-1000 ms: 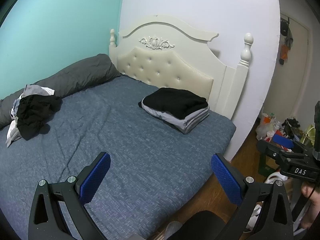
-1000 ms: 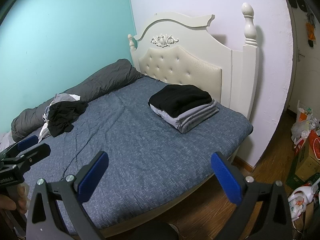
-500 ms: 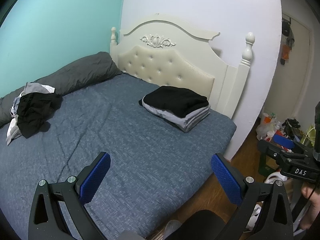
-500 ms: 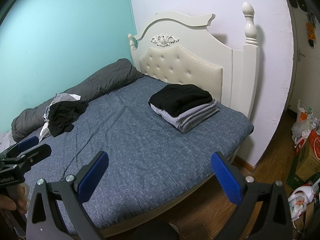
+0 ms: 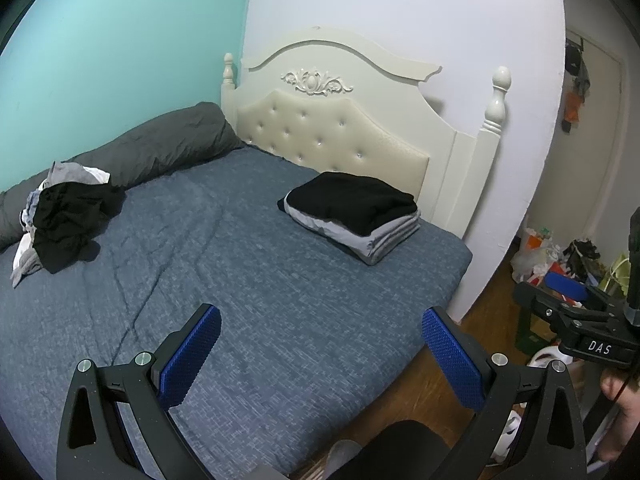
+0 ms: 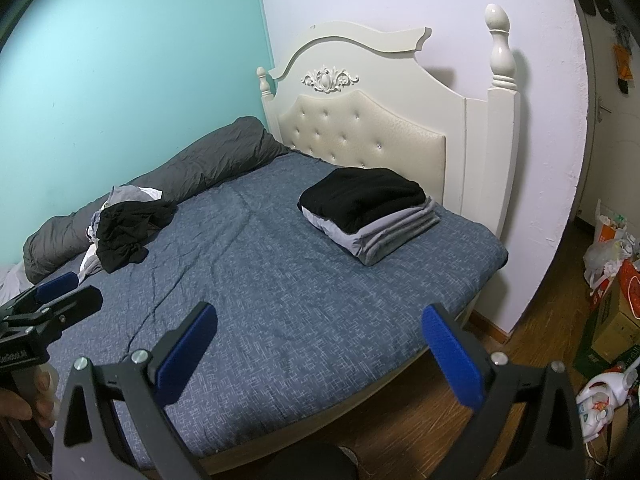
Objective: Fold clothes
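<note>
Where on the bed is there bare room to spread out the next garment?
The widest bare patch of the bed lies between the unfolded pile by the dark bolster and the folded stack near the headboard, reaching the near edge. Both open claws, left and right, hang there. Those two corners are crowded.

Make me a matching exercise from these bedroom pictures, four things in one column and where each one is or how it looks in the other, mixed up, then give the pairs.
Things:
1. folded stack
2. crumpled pile
3. grey bolster
4. left gripper

Descriptions:
A. along the turquoise wall
B. open, holding nothing
C. near the headboard, black garment on top
D. unfolded, on the bed's far side beside the bolster

Pairs: 1-C, 2-D, 3-A, 4-B
</note>
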Tool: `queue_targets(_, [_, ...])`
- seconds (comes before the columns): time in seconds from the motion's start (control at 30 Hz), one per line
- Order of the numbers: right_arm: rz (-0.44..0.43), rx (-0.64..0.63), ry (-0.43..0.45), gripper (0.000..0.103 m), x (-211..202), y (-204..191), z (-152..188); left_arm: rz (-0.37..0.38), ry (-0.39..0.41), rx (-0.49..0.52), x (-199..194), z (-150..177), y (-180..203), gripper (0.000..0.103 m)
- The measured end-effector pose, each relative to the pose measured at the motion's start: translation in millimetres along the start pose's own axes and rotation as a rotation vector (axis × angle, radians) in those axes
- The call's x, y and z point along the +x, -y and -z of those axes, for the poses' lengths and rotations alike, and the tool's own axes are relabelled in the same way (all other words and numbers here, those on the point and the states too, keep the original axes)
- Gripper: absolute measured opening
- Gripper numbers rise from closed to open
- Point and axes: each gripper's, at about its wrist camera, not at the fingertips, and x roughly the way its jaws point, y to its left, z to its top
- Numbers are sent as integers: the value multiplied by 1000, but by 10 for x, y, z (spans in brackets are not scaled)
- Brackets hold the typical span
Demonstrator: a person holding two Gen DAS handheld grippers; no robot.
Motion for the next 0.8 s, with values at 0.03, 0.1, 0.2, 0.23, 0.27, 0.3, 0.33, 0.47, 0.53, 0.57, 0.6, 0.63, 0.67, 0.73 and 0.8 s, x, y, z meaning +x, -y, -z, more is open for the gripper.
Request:
queue_targets(0.03, [0,0,0,103,-1,2,-1,0,1,0,-1,0,-2,103])
queue_targets(0.1, [0,1,1,103,-4,6,-5,-1,2,1,-2,1,-7,103])
queue_targets(0.2, [1,1,2,103,-9,0,0,2,-2,0,-1,5,-5,103])
queue_targets(0.23, [0,2,2,103,-9,-2,1,3,-3,0,2,4,-6,103])
queue_targets(0.27, [0,2,1,103,-10,-5,2,4,-4,1,3,3,-6,103])
queue_targets(0.3, [0,3,1,103,-10,-7,3,6,-5,2,4,1,-4,102])
queue_targets(0.33, [-1,2,2,103,-11,-5,2,8,-6,4,3,1,-4,103])
queue_targets(0.47, [-2,4,2,103,-12,-2,-2,10,-6,7,1,3,12,103])
queue_targets(0.53, [-2,5,3,103,-15,-4,-4,14,-7,10,1,1,18,103])
queue_targets(0.57, [-2,5,3,103,-16,-3,-4,17,-8,12,4,2,23,103])
queue_targets(0.6, [-3,6,4,103,-17,-2,-4,19,-9,13,8,4,28,103])
queue_targets(0.63, [-3,6,4,103,-17,-3,-5,22,-10,14,11,5,30,103])
queue_targets(0.67, [-3,6,5,103,-16,-5,-7,24,-12,15,13,5,31,103])
queue_targets(0.73, [-4,7,6,103,-17,-3,-10,28,-14,17,20,4,37,103])
queue_targets(0.8, [-5,9,7,103,-19,-3,-12,28,-14,19,21,5,40,103])
